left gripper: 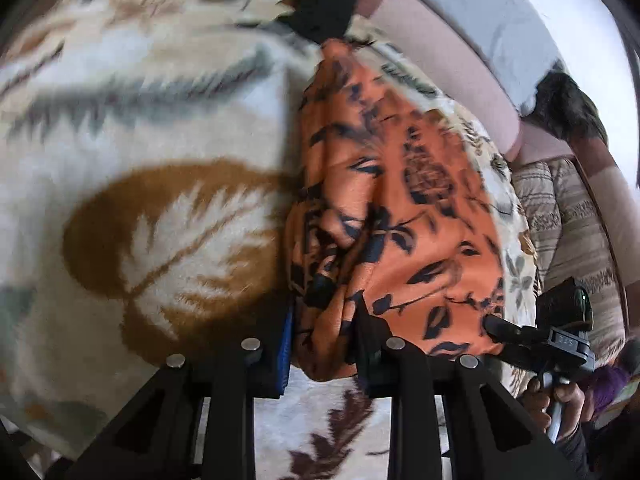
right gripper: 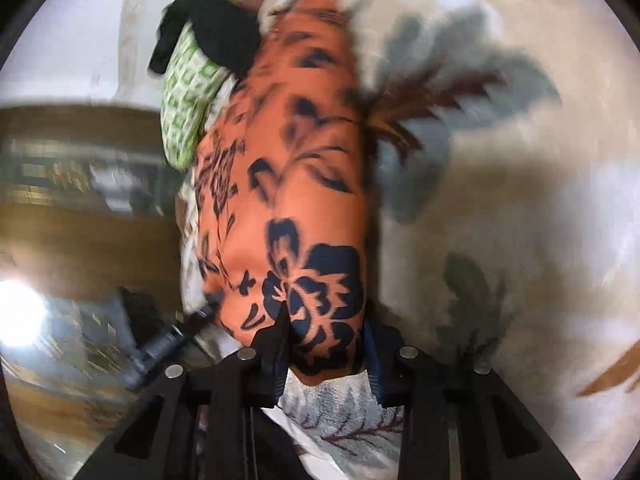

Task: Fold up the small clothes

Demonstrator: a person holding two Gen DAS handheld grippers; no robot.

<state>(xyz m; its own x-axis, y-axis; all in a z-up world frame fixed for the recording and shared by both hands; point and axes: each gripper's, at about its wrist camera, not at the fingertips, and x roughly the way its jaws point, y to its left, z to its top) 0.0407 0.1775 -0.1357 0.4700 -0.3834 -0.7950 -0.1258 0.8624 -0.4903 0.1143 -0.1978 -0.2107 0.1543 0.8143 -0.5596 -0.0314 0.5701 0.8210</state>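
An orange garment with a dark floral print [left gripper: 400,200] stretches in a long bunched band across a leaf-patterned blanket [left gripper: 160,120]. My left gripper [left gripper: 322,344] is shut on its near end, and the cloth bulges between the blue-padded fingers. In the right wrist view the same orange garment [right gripper: 296,184] runs away from my right gripper [right gripper: 326,344], which is shut on a fold of it. The right gripper [left gripper: 492,323] also shows at the cloth's lower right edge, held by a person's hand [left gripper: 560,400].
A black garment [left gripper: 324,4] and a green checked cloth [right gripper: 188,92] lie at the far end of the orange one. Striped bedding [left gripper: 568,220] lies past the blanket's edge. Wooden furniture [right gripper: 80,232] stands to the left in the right wrist view.
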